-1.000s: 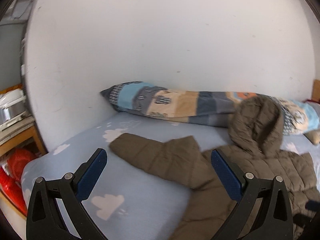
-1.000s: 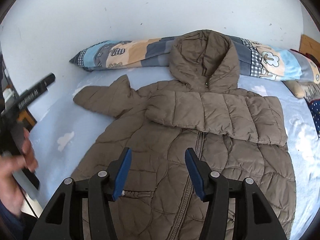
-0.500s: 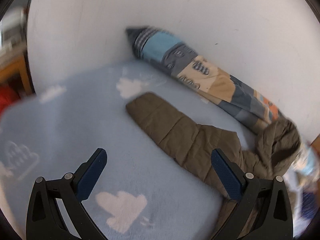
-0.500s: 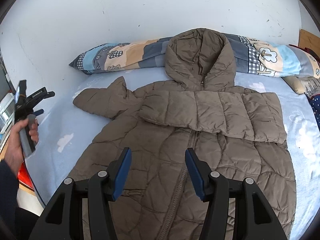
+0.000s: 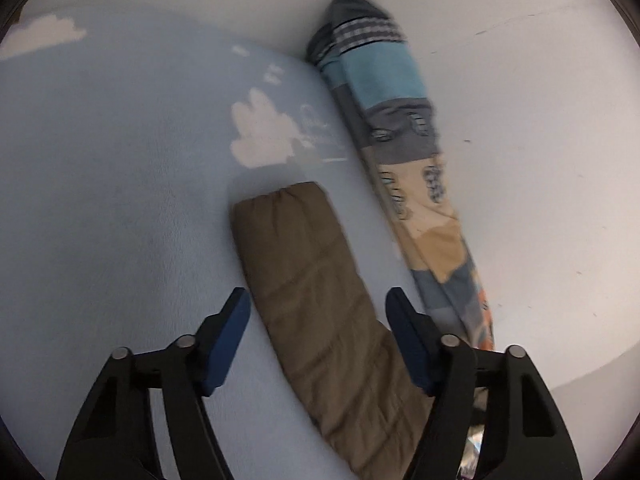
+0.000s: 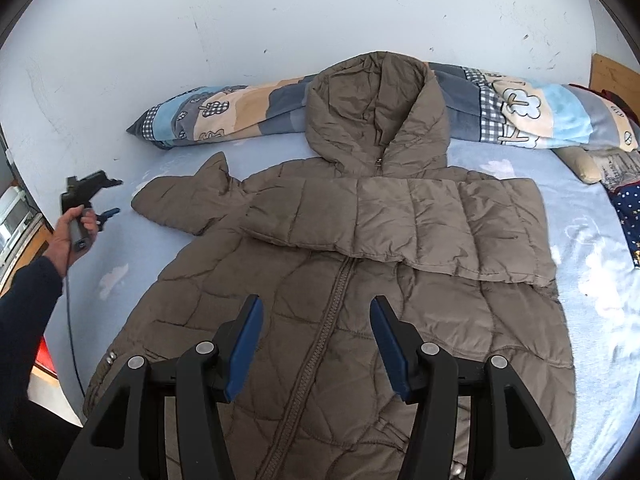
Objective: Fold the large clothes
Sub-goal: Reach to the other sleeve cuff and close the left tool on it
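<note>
Brown puffer jacket flat on the bed

Brown hooded puffer jacket (image 6: 360,280) lies zipped on the blue cloud-print bed (image 6: 600,280). Left claw (image 5: 316,316), jaws just narrowing but still apart, straddles its outstretched sleeve (image 5: 308,272). Right claw (image 6: 316,324) hovers apart above the zipper.

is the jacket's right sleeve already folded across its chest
Yes: in the right wrist view one sleeve lies flat across the chest of the jacket, above the zipper.

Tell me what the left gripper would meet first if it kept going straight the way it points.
Most likely the unfolded brown sleeve of the jacket, which lies between the left gripper's open pads, which have just been closing and do not touch it. Beyond its cuff is the blue bedsheet. Depth is uncertain.
</note>
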Motion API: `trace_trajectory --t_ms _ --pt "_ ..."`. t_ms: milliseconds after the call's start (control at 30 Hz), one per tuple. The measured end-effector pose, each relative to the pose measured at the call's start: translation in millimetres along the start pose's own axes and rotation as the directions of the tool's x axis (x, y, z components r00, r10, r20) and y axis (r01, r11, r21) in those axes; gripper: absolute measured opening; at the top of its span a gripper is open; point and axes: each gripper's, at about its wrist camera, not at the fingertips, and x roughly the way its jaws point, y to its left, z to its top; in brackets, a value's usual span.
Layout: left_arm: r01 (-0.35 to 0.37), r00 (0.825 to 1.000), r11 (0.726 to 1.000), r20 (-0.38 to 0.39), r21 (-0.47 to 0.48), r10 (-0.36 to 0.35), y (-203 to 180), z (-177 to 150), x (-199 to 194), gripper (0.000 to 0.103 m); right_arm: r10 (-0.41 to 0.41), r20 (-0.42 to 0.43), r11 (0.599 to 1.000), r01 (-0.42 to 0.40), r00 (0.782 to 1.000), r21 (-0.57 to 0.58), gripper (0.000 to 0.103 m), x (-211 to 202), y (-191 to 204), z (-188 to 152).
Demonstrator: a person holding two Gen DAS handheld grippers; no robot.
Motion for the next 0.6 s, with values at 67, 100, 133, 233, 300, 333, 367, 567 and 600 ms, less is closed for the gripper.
trace_trajectory --t_ms 67,100,133,233,300,333,367,567,600 --pt "-0.002 1.0 1.0 -0.008 -0.022 0.002 6.7 7.9 15.7 0.059 0.001 -0.002 1.0 -0.001 1.0 0.005 0.059 4.5 1.0 1.2" --pt "-0.01 1.0 1.0 -0.016 -0.019 0.01 8.9 11.1 20.7 0.058 0.005 -0.005 1.0 -0.005 1.0 0.008 0.059 7.1 1.6 1.8" --pt "-0.035 0.999 0.999 -0.016 -0.012 0.035 10.5 13.4 28.0 0.058 0.008 -0.01 1.0 -0.008 1.0 0.01 0.059 9.6 2.1 2.0" --pt "-0.062 0.998 0.997 -0.019 -0.037 0.062 23.0 19.1 42.6 0.058 0.008 -0.019 1.0 -0.008 1.0 0.005 0.059 16.3 4.7 2.5" --pt "-0.071 0.997 0.995 -0.016 -0.065 0.07 33.1 21.1 52.0 0.057 0.007 -0.021 1.0 -0.007 1.0 0.001 0.059 19.6 6.5 2.7" --pt "-0.064 0.998 0.995 -0.013 -0.073 0.064 35.4 22.4 55.9 0.057 0.005 -0.024 1.0 -0.006 1.0 -0.002 0.059 20.9 6.8 2.7" --pt "-0.053 0.999 0.995 -0.004 -0.081 0.052 37.3 23.9 60.2 0.057 0.005 -0.025 1.0 -0.005 1.0 -0.002 0.059 21.9 6.0 2.6" --pt "-0.024 0.999 0.998 0.037 -0.051 0.026 25.4 29.0 80.9 0.052 -0.003 -0.036 1.0 0.003 0.999 0.005 0.059 28.0 2.4 1.6" --pt "-0.025 0.999 0.999 0.04 -0.041 0.027 23.5 28.5 83.3 0.041 -0.002 -0.037 1.0 0.003 0.999 0.008 0.059 28.9 2.2 2.0"
